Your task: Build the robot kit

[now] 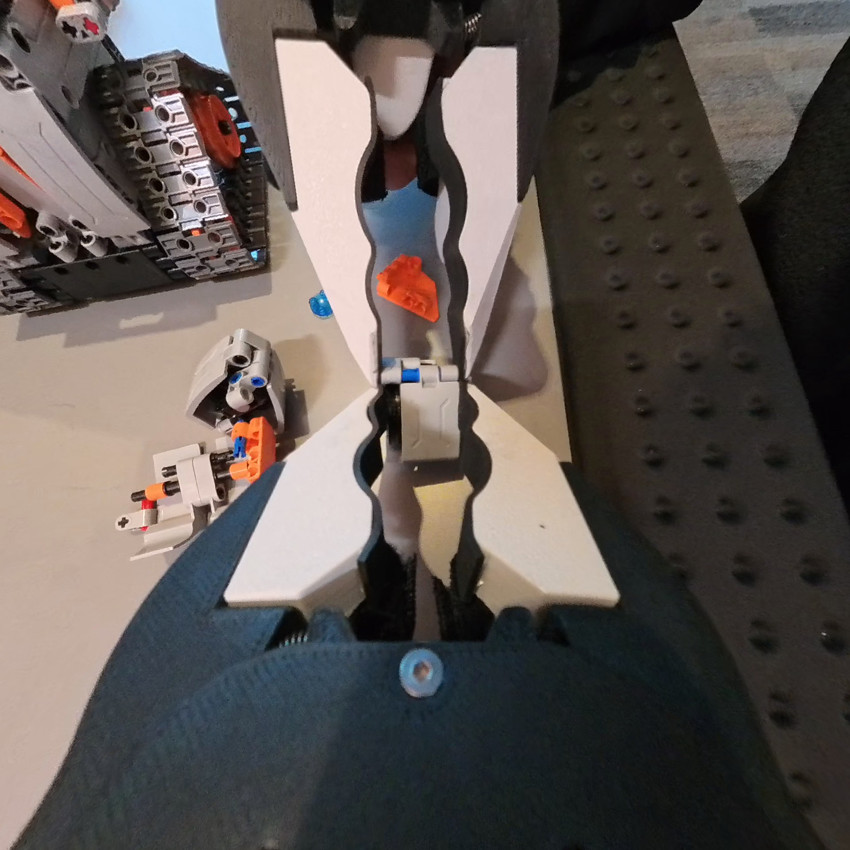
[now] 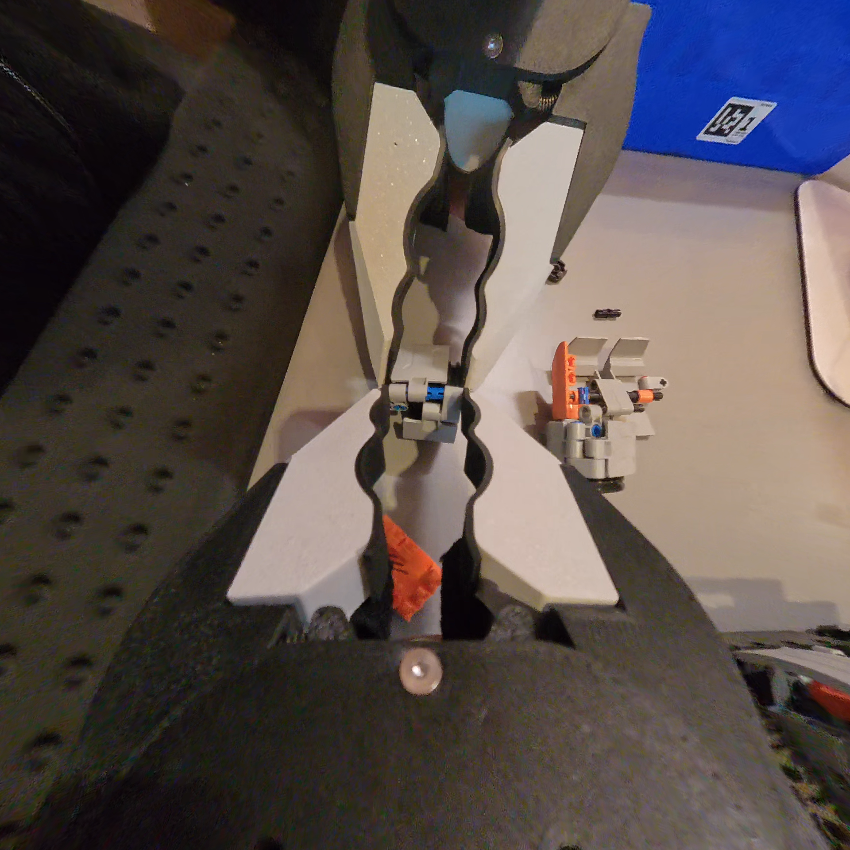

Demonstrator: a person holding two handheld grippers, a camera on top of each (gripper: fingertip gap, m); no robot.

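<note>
Fingers of left gripper (image 1: pixel 421 391) and right gripper (image 2: pixel 423 395) meet tip to tip, both clamped on grey brick assembly (image 1: pixel 430 416). Orange wedge piece (image 1: pixel 408 289) on table beneath assembly; loose grey-orange sub-build (image 2: pixel 598 409) beside it.

Surface: beige table (image 1: pixel 69 391).
On it: orange wedge (image 1: pixel 407 287) at 12; grey brick cluster (image 1: pixel 221 437) at 9; tracked model (image 1: pixel 138 184) at 10.

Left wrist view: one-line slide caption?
Both grippers' fingers meet tip to tip on a small grey brick assembly above the table, orange piece lying beneath.
</note>
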